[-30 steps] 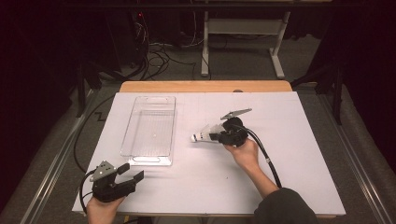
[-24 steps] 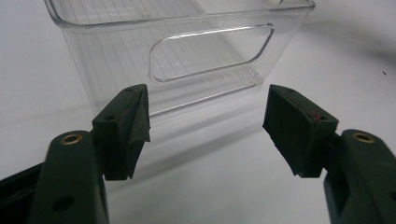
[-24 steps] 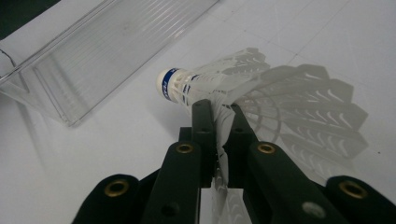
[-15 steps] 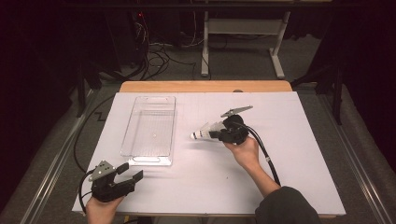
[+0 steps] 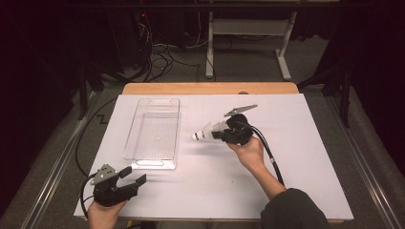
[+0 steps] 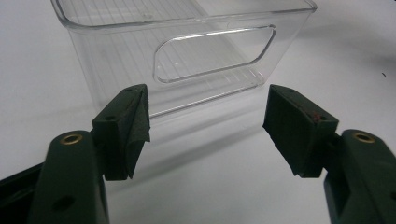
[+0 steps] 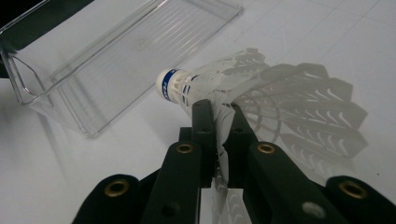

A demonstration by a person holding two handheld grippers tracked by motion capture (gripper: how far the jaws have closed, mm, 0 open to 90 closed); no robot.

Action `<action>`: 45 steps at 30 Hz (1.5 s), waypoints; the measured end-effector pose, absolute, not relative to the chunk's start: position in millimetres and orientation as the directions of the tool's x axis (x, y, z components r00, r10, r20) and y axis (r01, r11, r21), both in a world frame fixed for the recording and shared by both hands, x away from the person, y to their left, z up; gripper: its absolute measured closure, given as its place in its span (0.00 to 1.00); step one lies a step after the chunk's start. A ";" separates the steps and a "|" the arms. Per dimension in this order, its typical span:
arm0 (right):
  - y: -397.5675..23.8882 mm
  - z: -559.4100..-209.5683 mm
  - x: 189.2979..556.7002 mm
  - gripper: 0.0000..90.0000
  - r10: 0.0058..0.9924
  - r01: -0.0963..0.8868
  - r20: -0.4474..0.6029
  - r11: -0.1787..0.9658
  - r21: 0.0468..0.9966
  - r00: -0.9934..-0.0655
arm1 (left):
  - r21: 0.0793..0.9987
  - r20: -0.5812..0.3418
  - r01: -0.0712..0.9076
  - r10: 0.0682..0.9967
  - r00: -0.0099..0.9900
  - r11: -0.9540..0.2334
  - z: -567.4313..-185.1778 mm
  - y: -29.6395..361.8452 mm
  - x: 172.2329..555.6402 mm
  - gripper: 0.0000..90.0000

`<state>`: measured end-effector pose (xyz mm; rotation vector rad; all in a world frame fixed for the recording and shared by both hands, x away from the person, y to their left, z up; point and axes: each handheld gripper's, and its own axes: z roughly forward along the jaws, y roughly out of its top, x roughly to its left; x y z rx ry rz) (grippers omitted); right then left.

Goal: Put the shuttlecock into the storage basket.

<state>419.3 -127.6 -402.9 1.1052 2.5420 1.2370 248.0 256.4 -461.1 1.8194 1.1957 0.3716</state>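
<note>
Pinching the feather skirt of a white shuttlecock (image 7: 205,86), the right claw (image 5: 220,135) holds it near-level, cork pointing toward the clear tray (image 5: 154,133), while the left claw (image 6: 205,126) gapes empty.

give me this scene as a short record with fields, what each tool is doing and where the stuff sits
surface: white sheet over a wooden table
container: clear plastic rectangular bin, empty, left of centre
held item: white plastic shuttlecock with blue-banded cork
right tool: shut on the shuttlecock's skirt, cork pointing toward the bin, raised over the sheet
left tool: open, nothing between the jaws, facing the bin's near end with its cut-out handle
shuttlecock in bin: not yet
</note>
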 end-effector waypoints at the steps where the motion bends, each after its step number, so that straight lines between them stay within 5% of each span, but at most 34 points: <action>1: -127.1 -402.1 419.1 0.97 0.652 0.566 0.206 0.406 0.717 -0.730 | 0.807 -0.213 0.576 0.847 0.488 -0.128 -461.1 256.4 248.0 0.36; 45: -97.7 -361.9 431.5 0.97 0.610 0.534 0.199 0.435 0.725 -0.767 | 0.805 -0.223 0.580 0.844 0.489 -0.124 -461.7 257.9 249.0 0.36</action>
